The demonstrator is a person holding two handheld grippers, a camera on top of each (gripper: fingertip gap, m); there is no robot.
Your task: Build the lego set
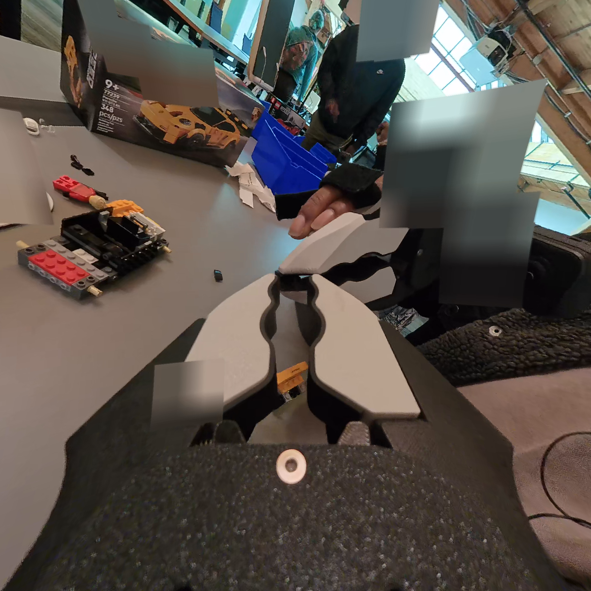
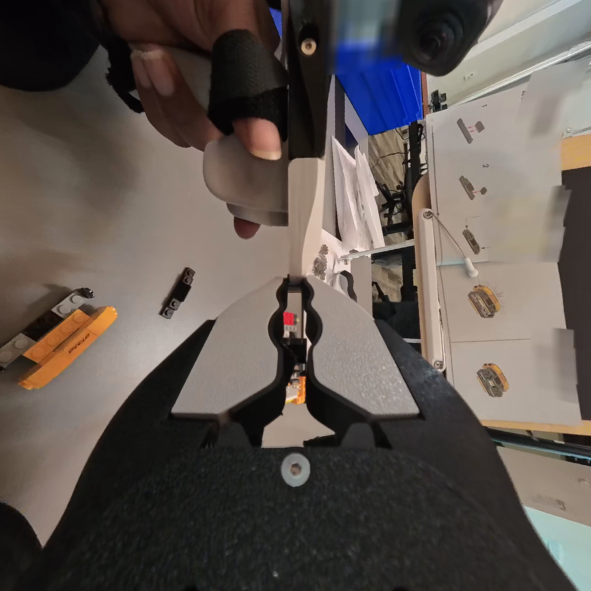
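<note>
Left gripper [image 1: 293, 285] and right gripper [image 2: 295, 284] both clenched on one small black piece [image 1: 291, 283], tips meeting, likely a handover; chassis [image 1: 92, 252] parked aside

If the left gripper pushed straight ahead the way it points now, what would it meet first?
Most likely the right gripper: its tip already sits at the left gripper's tips, around a small black piece. Depth is unclear.

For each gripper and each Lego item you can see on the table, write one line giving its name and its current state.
left gripper: shut on small black piece
right gripper: shut on small black piece
small black piece: pinched between both grippers' tips
car chassis: part-built, resting on table
orange side panel: assembled, lying loose
Lego box: standing upright
</note>
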